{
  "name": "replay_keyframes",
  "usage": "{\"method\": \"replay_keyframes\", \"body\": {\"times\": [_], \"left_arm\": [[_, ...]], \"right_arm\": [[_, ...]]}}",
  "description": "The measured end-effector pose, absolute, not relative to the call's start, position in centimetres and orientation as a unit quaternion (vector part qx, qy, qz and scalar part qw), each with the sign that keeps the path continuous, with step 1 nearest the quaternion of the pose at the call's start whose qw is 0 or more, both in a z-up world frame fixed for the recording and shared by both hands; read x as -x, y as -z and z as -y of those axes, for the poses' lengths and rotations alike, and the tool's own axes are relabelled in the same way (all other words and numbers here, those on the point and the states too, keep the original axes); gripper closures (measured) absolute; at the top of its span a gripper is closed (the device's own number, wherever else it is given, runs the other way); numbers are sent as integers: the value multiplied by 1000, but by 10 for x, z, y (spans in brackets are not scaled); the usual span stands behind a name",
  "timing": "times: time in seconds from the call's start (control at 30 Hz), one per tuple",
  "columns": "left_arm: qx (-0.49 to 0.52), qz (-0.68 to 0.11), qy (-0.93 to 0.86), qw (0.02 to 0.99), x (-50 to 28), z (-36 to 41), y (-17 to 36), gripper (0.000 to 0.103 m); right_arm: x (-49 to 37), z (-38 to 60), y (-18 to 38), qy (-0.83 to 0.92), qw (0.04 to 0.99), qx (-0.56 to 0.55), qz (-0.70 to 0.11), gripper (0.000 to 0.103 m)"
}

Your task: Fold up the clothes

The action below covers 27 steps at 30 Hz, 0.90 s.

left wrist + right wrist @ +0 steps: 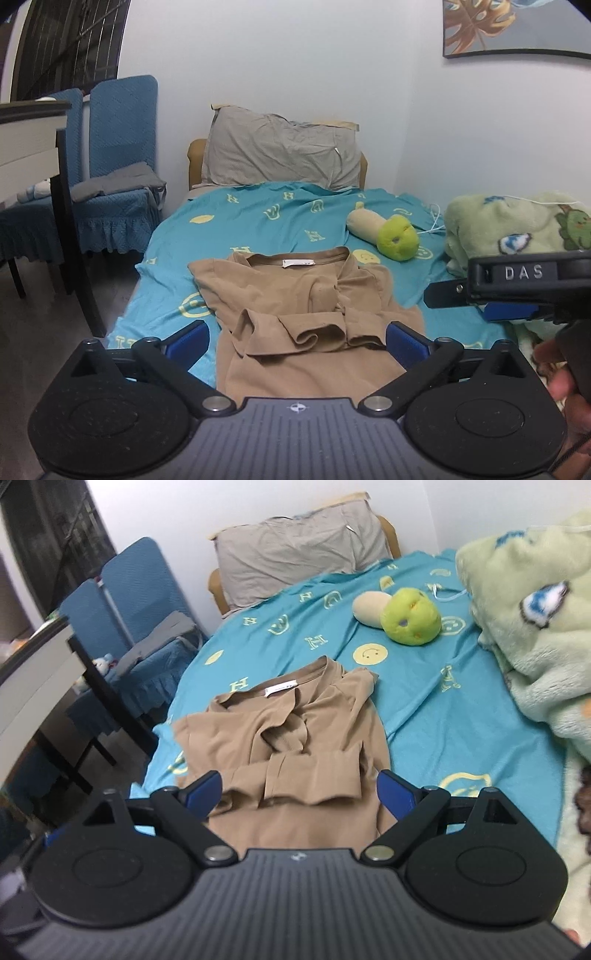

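I see the tan shirt (295,302) at centre frame in both views, lying on the teal sheet (258,221) with its sleeves folded across the chest. A white neck label (298,263) sits inside the collar; its print is too small to read. The sheet carries pale yellow letters, "H" among them, and smiley faces. My left gripper (297,341) is spread wide, holding nothing, its blue pads either side of the folded sleeves. My right gripper (297,792) is likewise wide open and empty over the shirt's lower half; in the left view it enters at right, marked "DAS". A green plush (412,616) lies upper right, a grey pillow (280,151) beyond.
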<state>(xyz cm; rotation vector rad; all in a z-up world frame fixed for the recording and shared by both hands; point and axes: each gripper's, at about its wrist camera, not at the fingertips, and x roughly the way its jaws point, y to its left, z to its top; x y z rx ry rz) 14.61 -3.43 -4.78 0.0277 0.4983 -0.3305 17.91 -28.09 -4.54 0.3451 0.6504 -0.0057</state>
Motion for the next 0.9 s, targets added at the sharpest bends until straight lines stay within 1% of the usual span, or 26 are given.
{"method": "replay_keyframes", "body": {"times": [0.13, 0.23, 0.4, 0.5, 0.57, 0.7, 0.8, 0.87, 0.9], "left_arm": [[0, -251, 155, 955, -129, 30, 48, 0], [18, -275, 152, 949, -124, 23, 53, 0], [106, -359, 146, 916, -140, 7, 73, 0], [157, -406, 141, 889, -149, -3, 86, 0], [212, -441, 142, 860, -158, -12, 101, 1], [305, -500, 131, 800, -173, -25, 135, 6], [364, -509, 114, 771, -177, -35, 155, 7], [390, -485, 114, 775, -179, -41, 159, 7], [400, -474, 108, 777, -180, -43, 161, 10]], "right_arm": [[-156, 272, 42, 4, 940, -145, -310, 11], [-146, 269, 42, 4, 940, -139, -311, 11], [-150, 272, 46, 14, 935, -150, -323, 11], [-156, 278, 54, 25, 924, -174, -338, 11], [-159, 282, 59, 33, 917, -191, -349, 11], [-162, 289, 66, 36, 904, -229, -361, 11], [-163, 288, 67, 38, 901, -236, -362, 11], [-164, 286, 68, 39, 901, -236, -362, 11], [-164, 286, 68, 38, 901, -236, -363, 11]]}}
